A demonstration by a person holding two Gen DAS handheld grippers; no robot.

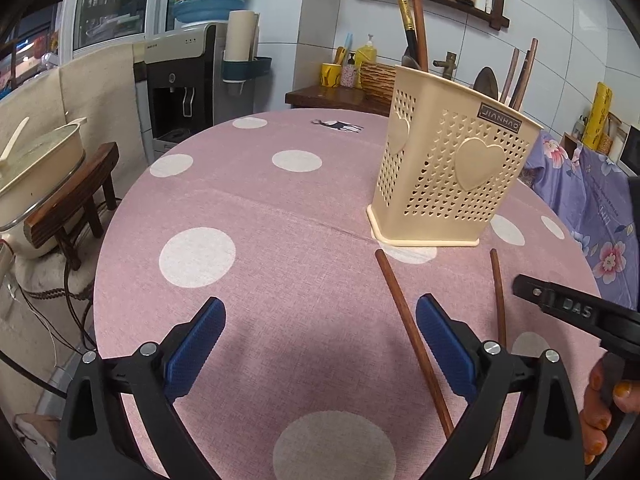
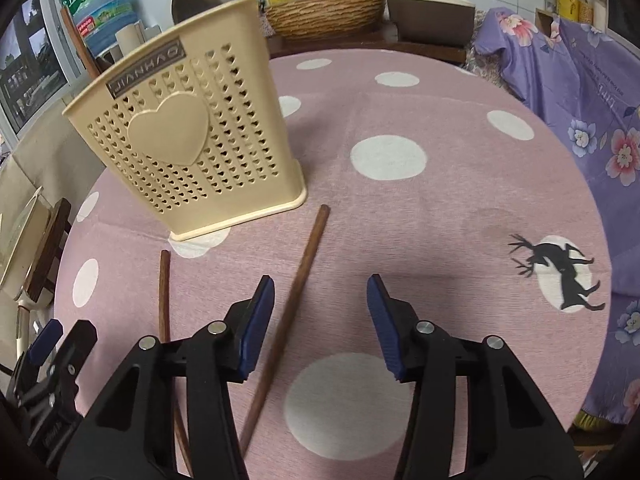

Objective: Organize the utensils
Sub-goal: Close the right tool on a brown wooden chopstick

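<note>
A cream perforated utensil holder (image 1: pixel 448 176) (image 2: pixel 188 148) stands on the pink dotted tablecloth (image 1: pixel 260 208), with several wooden chopsticks (image 1: pixel 520 76) and a dark spoon upright in it. Two loose brown chopsticks lie in front of it. One chopstick (image 1: pixel 404 312) (image 2: pixel 296 288) lies on the cloth between my right gripper's (image 2: pixel 321 280) open fingers, close to the left pad. It also runs just inside the right finger of my open left gripper (image 1: pixel 320 302). The other chopstick (image 1: pixel 498 300) (image 2: pixel 163 296) lies outside both. Neither gripper holds anything.
A pot (image 1: pixel 36 168) sits on a wooden stool (image 1: pixel 76 208) off the table's left edge, with a water dispenser (image 1: pixel 180 80) behind. Purple floral cloth (image 2: pixel 580 92) hangs along the right edge. A hand (image 1: pixel 600 420) holds the right gripper's body (image 1: pixel 572 308).
</note>
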